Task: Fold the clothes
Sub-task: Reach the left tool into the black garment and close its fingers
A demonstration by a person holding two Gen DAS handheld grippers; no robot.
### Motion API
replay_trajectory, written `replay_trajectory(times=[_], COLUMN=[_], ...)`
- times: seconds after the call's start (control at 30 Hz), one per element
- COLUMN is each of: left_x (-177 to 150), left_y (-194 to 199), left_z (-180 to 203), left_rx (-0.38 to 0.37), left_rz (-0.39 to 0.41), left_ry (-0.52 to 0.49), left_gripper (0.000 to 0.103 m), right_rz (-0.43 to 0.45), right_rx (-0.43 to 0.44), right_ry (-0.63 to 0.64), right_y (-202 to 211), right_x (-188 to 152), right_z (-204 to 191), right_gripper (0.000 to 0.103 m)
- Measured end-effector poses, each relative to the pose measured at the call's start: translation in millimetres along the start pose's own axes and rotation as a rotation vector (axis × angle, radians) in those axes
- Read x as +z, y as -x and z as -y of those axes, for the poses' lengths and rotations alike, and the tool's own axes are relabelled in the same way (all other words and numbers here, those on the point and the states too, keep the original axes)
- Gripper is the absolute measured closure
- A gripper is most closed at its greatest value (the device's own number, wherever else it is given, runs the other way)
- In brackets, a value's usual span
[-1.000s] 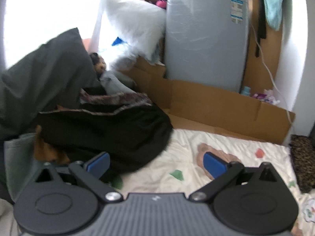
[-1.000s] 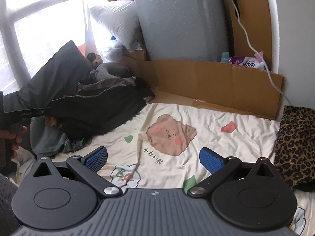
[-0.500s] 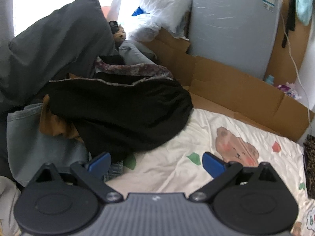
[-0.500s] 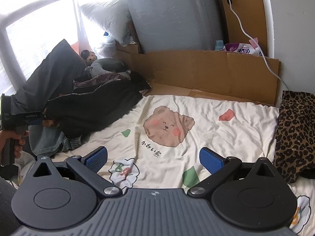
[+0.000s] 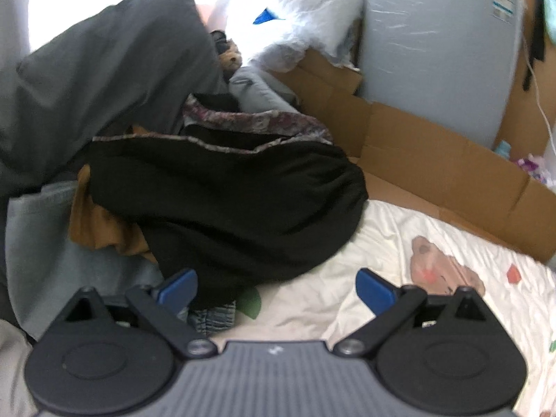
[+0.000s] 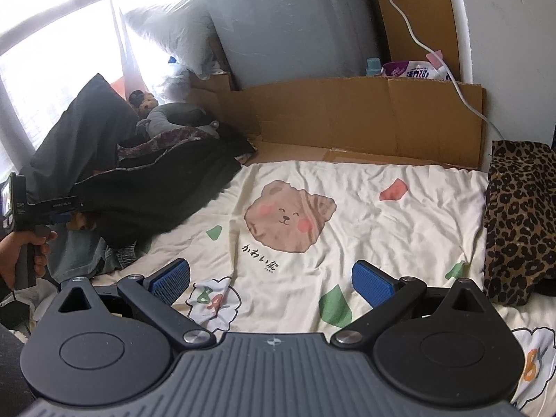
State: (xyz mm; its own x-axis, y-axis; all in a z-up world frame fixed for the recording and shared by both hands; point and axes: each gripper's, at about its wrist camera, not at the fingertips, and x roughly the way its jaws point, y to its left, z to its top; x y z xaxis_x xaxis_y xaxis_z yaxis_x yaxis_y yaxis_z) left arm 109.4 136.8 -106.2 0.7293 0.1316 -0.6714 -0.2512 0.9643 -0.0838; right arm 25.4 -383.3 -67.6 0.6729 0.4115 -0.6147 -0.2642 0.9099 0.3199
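Black garment [image 5: 226, 201] now fills my left view as left gripper [image 5: 276, 283] closes in, jaws spread; right gripper [image 6: 271, 274] empty, agape; likely reaching for a grasp.

Cream bear-print sheet [image 6: 365, 187], cardboard panels [image 6: 347, 118], white pillow [image 5: 295, 10], leopard-print cushion [image 6: 521, 222]

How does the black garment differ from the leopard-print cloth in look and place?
The black garment is plain and dark with a patterned trim; the leopard-print cloth is spotted tan and black. The black garment tops a heap of clothes at the sheet's left side; the leopard-print cloth lies alone at its right edge. Neither is gripped.
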Motion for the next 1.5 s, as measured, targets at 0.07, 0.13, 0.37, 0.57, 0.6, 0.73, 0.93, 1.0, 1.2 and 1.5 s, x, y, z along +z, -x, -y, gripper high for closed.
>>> replay_trajectory(times=[0.07, 0.13, 0.37, 0.57, 0.6, 0.73, 0.93, 1.0, 1.2, 1.5], left_x=[3, 5, 6, -4, -5, -10, -14, -14, -9, -1], left_y=[-13, -24, -65, -98, -102, -116, -132, -138, -142, -112], left_z=[-8, -14, -32, -56, -59, -70, -88, -94, -99, -94], left_rx=[-0.01, -0.004, 0.037, 0.075, 0.076, 0.052, 0.024, 0.027, 0.058, -0.075], left_rz=[-0.011, -0.012, -0.002, -0.04, -0.044, -0.053, -0.069, -0.092, -0.089, -0.04], left_ry=[0.024, 0.031, 0.024, 0.113, 0.125, 0.169, 0.233, 0.263, 0.313, 0.252], left_gripper=[0.009, 0.009, 0.009, 0.008, 0.008, 0.008, 0.009, 0.011, 0.049, 0.092], right_rz=[-0.004, -0.011, -0.038, -0.061, -0.065, -0.081, -0.104, -0.112, -0.12, -0.107], right_rx=[-0.007, -0.017, -0.053, -0.084, -0.09, -0.11, -0.139, -0.136, -0.13, -0.123], right_ry=[-0.005, -0.014, -0.045, -0.071, -0.076, -0.094, -0.123, -0.14, -0.147, -0.163], right_y=[-3, -7, -24, -38, -40, -49, -64, -67, -76, -74], right_x=[-1, -1, -4, -7, -7, -9, -11, -14, -17, -17], right_z=[1, 2, 7, 12, 13, 15, 20, 22, 25, 29], right_gripper=[0.001, 0.001, 0.001, 0.001, 0.001, 0.001, 0.001, 0.001, 0.001, 0.001])
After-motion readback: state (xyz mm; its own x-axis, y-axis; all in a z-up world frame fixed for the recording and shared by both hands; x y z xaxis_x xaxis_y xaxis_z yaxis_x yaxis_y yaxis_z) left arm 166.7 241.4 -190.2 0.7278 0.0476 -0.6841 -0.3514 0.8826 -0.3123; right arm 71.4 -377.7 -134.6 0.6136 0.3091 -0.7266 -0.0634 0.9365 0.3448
